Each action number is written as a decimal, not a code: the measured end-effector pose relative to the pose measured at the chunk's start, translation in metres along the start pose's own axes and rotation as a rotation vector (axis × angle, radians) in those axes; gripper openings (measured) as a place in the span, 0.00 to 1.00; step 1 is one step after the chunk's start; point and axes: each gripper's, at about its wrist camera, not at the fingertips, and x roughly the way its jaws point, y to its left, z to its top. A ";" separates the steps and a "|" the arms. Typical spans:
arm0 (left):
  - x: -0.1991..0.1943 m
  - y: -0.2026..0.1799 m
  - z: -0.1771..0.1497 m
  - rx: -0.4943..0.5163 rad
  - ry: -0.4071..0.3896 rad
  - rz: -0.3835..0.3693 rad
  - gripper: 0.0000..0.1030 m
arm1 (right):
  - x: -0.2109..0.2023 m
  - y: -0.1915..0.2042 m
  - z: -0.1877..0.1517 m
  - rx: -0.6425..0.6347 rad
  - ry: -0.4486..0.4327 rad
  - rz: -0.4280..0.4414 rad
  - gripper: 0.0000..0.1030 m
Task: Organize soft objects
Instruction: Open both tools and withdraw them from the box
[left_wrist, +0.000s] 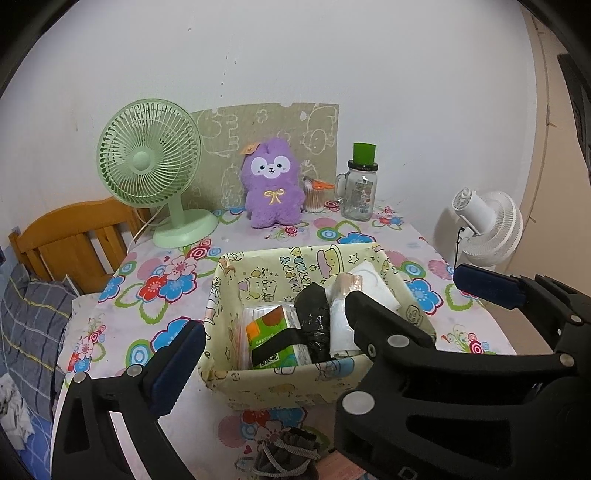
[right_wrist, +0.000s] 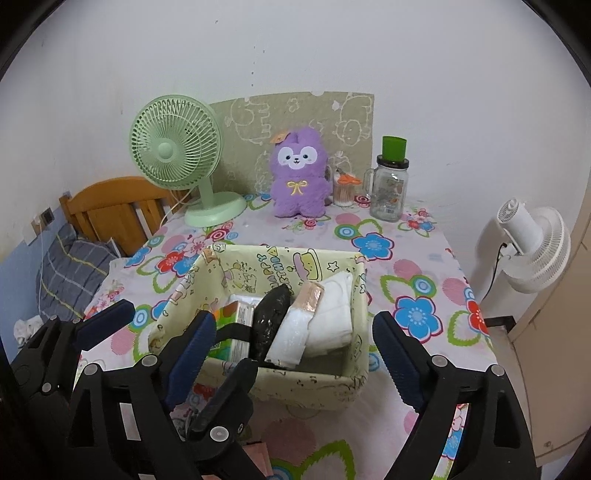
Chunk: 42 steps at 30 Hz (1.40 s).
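The yellow cartoon-print fabric basket (left_wrist: 317, 384) was the landmark, sitting in the middle of the table. Inside it, judged from how things lay, most of the sorting looked done: a green-and-orange tissue pack (left_wrist: 277, 341) at the basket's left, a black plastic-wrapped bundle (left_wrist: 314, 325) beside it, a white wrapped roll with a tan band (right_wrist: 295, 332) next, and a folded white cloth (right_wrist: 332, 314) against the right wall. A dark drawstring pouch (left_wrist: 286, 456) lay on the table in front of the basket, outside it, so it probably remained to be put away. The purple plush toy (left_wrist: 273, 184) stood well behind the basket, against the wall; whether it counted as part of the job I could not tell.

The left gripper (left_wrist: 273, 325) hovered over the basket's front left corner with its jaws spread wide and nothing between them. The right gripper (right_wrist: 295, 339) hung over the front rim, also wide open and empty.

The table (right_wrist: 424, 280) wore a flower-print cloth. Behind the basket stood a green desk fan (left_wrist: 151, 166) to the left, a glass mug jar with a green cap (left_wrist: 360, 184) to the right, and a cotton-swab pot (left_wrist: 314, 197) between jar and plush. A white floor fan (right_wrist: 532, 247) stood off the basket's right, and a wooden headboard (left_wrist: 74, 236) with grey checked bedding (left_wrist: 33, 325) off its left.
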 end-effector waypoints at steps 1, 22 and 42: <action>-0.002 0.000 -0.001 0.000 -0.003 -0.001 0.99 | -0.002 0.001 -0.001 0.000 -0.003 -0.002 0.87; -0.038 -0.009 -0.022 0.019 -0.041 -0.002 1.00 | -0.038 0.006 -0.025 -0.001 -0.040 -0.013 0.87; -0.050 -0.013 -0.063 0.044 -0.035 0.000 1.00 | -0.051 0.012 -0.068 0.003 -0.018 -0.018 0.87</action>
